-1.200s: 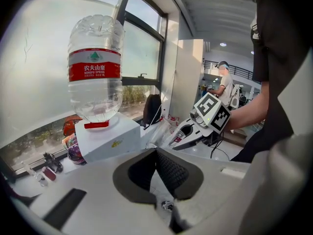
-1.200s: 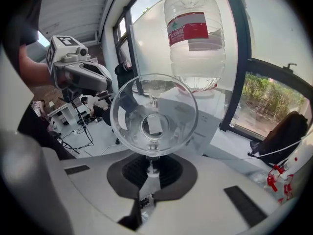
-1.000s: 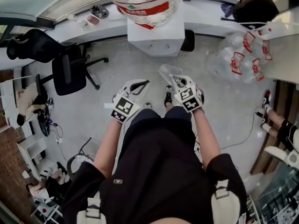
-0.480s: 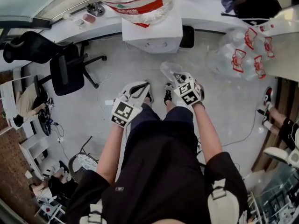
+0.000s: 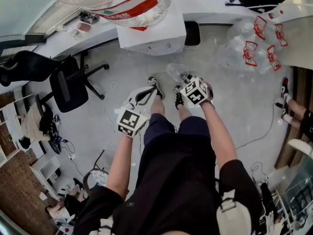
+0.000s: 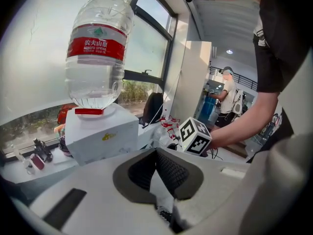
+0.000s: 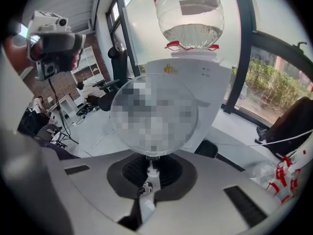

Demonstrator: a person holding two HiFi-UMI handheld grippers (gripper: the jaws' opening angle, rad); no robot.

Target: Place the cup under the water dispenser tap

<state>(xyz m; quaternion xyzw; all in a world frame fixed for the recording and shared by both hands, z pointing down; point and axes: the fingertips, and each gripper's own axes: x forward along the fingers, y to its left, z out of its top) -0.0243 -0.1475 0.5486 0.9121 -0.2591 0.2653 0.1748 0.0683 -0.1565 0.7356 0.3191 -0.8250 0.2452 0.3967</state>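
My right gripper point(image 5: 183, 78) is shut on the rim of a clear plastic cup point(image 5: 175, 72), which it holds on its side above the floor. In the right gripper view the cup point(image 7: 154, 114) fills the middle, just ahead of the pinched jaws point(image 7: 149, 163). Beyond it stands the white water dispenser point(image 7: 205, 77) with an upturned bottle point(image 7: 188, 13) on top. The dispenser point(image 5: 151, 33) is some way ahead of both hands. My left gripper point(image 5: 153, 88) is beside the right one, fingertips together, holding nothing. From the left gripper view point(image 6: 157, 153) the dispenser point(image 6: 100, 133) shows at the left.
A black office chair point(image 5: 68, 82) stands on the left. A wrapped pack of water bottles point(image 5: 254, 50) lies on the floor at the right. A dark object point(image 5: 192, 33) sits beside the dispenser. Seated people are at both edges, and cables run across the floor.
Both hands have sunk, the right one more, with the cup still pinched. The person has stepped forward, so the dispenser sits nearer the top of the head view.
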